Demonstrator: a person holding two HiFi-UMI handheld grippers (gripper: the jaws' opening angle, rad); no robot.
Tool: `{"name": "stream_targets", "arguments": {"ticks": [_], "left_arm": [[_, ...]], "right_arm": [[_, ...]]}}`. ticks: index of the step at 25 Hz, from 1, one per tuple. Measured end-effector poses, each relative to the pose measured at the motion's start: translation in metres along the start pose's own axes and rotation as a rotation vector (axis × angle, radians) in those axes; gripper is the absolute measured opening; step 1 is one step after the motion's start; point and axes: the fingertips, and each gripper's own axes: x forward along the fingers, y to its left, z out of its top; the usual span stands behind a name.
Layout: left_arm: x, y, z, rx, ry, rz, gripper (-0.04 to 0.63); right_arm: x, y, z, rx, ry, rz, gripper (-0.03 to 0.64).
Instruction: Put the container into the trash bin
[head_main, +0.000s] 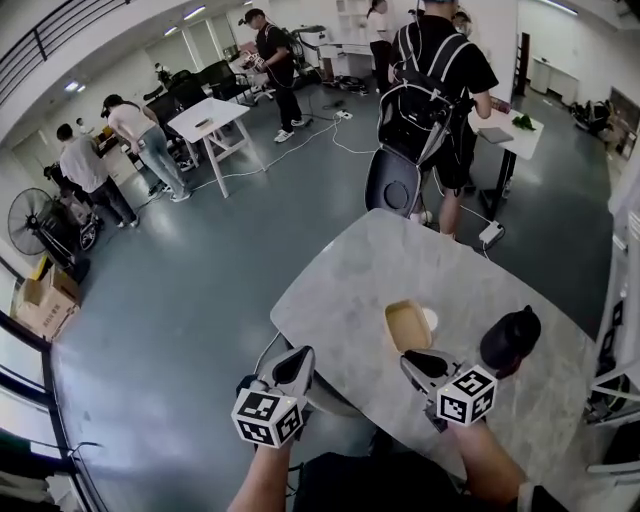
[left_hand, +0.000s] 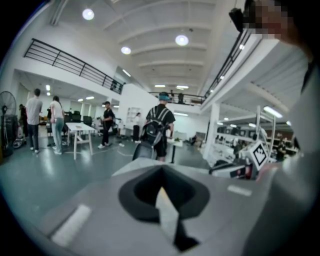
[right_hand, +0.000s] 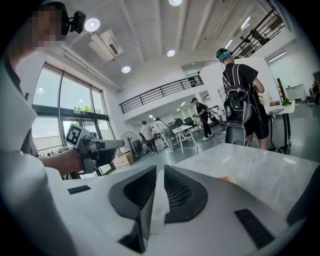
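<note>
Both empty: we are holding the left gripper (head_main: 296, 357) clenched and the right gripper (head_main: 416, 359) slightly parted, with the container (head_main: 407, 325) just ahead, likely for grasping.

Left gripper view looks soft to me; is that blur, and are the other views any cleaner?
Left gripper view: the left fingers are smeared soft, the person behind is sharper, and the ceiling lamps are blown out. Right gripper view: the right fingers show crisp ribbing, with bright windows at left. Head view: heavy fisheye bend, even light, container and table clear.
</note>
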Motion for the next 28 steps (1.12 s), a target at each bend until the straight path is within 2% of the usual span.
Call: {"name": "stream_targets", "arguments": {"ticks": [4, 9, 15, 18, 24, 28], "left_arm": [[0.036, -0.019, -0.002, 0.001, 0.027, -0.041, 0.008], [0.067, -0.024, -0.018, -0.002, 0.074, -0.113, 0.008], [0.108, -0.042, -0.038, 0.074, 0.143, -0.225, 0.009], [0.126, -0.057, -0.055, 0.112, 0.192, -0.324, 0.015], [0.162, -0.085, -0.09, 0.174, 0.304, -0.482, 0.131], [0.178, -0.105, -0.105, 0.214, 0.337, -0.55, 0.164]], "right_arm": [[0.002, -0.028, -0.012, 0.022, 0.063, -0.01, 0.067], [0.01, -0.038, -0.038, 0.039, 0.145, -0.042, 0.1], [0.014, -0.05, -0.053, 0.083, 0.179, -0.081, 0.107], [0.011, -0.058, -0.059, 0.111, 0.171, -0.116, 0.107], [-0.001, -0.073, -0.073, 0.173, 0.159, -0.178, 0.106], [-0.013, -0.079, -0.078, 0.206, 0.142, -0.222, 0.106]]}}
